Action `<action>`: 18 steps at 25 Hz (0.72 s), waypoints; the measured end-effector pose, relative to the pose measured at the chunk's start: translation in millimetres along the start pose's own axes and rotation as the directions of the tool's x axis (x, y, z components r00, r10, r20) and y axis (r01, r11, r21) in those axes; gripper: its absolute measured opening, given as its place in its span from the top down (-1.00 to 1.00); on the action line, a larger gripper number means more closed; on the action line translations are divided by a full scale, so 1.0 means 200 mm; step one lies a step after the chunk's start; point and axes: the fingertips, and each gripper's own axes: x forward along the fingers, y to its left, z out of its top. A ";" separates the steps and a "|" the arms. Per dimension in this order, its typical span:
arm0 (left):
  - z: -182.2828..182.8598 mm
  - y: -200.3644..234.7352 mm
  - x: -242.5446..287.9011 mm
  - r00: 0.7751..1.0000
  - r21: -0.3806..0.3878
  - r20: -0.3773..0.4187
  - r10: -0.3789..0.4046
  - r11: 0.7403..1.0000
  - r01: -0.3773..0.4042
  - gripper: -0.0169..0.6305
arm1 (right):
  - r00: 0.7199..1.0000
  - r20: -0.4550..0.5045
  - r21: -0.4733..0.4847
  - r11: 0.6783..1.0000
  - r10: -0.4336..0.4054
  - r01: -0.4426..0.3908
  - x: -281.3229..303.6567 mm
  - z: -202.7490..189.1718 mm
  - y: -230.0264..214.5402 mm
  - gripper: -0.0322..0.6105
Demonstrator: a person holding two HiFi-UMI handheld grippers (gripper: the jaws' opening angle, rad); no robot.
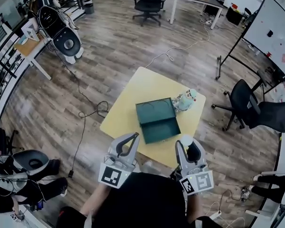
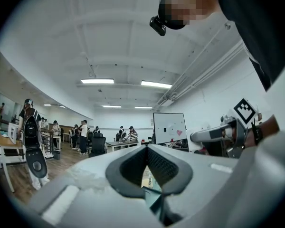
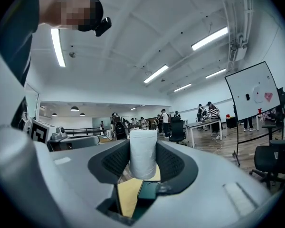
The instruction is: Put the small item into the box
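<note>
On the yellow table [image 1: 133,91] an open dark green box [image 1: 160,129] stands with its lid [image 1: 154,109] folded back. A small white cylinder [image 1: 185,140] sits between the fingers of my right gripper [image 1: 186,144], just right of the box's near corner and a little above the table's front edge. In the right gripper view the jaws of the right gripper [image 3: 143,144] are shut on this white cylinder [image 3: 143,156], with the box [image 3: 147,190] and table [image 3: 127,194] below. My left gripper [image 1: 131,140] is shut and empty near the box's front left; the left gripper [image 2: 147,150] points into the room.
A pale plush toy [image 1: 185,99] lies against the box's back right corner. A black office chair [image 1: 254,109] and a whiteboard [image 1: 274,32] stand to the right. Cables [image 1: 88,109] trail on the wooden floor left of the table, and a white machine [image 1: 66,41] stands further left.
</note>
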 end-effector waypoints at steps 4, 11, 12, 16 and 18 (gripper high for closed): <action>-0.03 0.03 0.01 1.000 -0.001 -0.023 0.015 1.000 -0.015 0.94 | 0.999 -0.030 0.018 1.000 0.016 -0.015 0.06 -0.05 -0.02 0.36; -0.09 0.10 0.11 0.999 -0.026 -0.036 0.012 1.000 -0.013 0.94 | 0.996 -0.083 0.001 0.999 0.033 -0.033 0.18 -0.11 -0.04 0.36; -0.09 0.10 0.13 0.999 -0.029 -0.037 0.005 1.000 -0.006 0.94 | 0.995 -0.090 0.006 1.000 0.031 -0.031 0.20 -0.12 -0.06 0.36; -0.12 0.11 0.22 0.999 -0.014 -0.035 -0.021 1.000 0.021 0.94 | 0.992 -0.120 0.018 1.000 0.026 -0.024 0.25 -0.18 -0.11 0.36; -0.14 0.13 0.26 0.999 -0.021 -0.039 -0.026 0.999 0.025 0.94 | 0.989 -0.143 0.022 1.000 0.025 -0.022 0.30 -0.22 -0.13 0.36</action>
